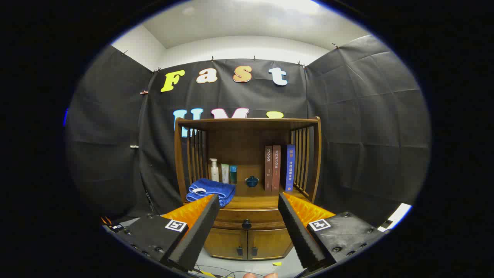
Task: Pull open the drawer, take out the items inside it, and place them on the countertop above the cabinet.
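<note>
A wooden cabinet (247,235) stands some way ahead of my fingers. Its drawer (231,223) is closed, with a dark round knob (246,224) that appears between my two fingers, well beyond them. Above the drawer lies the wooden countertop (252,200), under a slatted shelf frame. My gripper (249,202) is open, with nothing between the fingers, and is apart from the cabinet. The drawer's contents are hidden.
On the countertop lie a folded blue towel (211,190), a white pump bottle (214,170), two small tubes (228,173), a small dark-blue lidded pot (252,181) and three upright books (278,167). Two cabinet doors (247,243) sit below the drawer. Cables (216,270) lie on the floor.
</note>
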Motion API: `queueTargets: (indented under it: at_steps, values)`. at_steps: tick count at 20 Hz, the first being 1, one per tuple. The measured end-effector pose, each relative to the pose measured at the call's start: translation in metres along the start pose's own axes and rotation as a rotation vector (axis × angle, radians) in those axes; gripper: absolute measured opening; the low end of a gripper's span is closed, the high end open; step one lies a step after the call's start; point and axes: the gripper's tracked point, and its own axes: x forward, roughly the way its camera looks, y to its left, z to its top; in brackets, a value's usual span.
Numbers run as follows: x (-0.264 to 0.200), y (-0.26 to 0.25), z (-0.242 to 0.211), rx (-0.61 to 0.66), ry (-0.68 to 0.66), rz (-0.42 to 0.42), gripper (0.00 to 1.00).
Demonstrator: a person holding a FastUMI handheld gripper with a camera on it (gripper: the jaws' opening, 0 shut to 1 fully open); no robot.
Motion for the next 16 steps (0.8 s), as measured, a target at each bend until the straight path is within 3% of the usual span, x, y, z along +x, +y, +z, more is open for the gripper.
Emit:
queueTargets:
  at_steps: [16]
  values:
    - [-0.0015,-0.0047,-0.0018,0.009,0.006,-0.003,0.99]
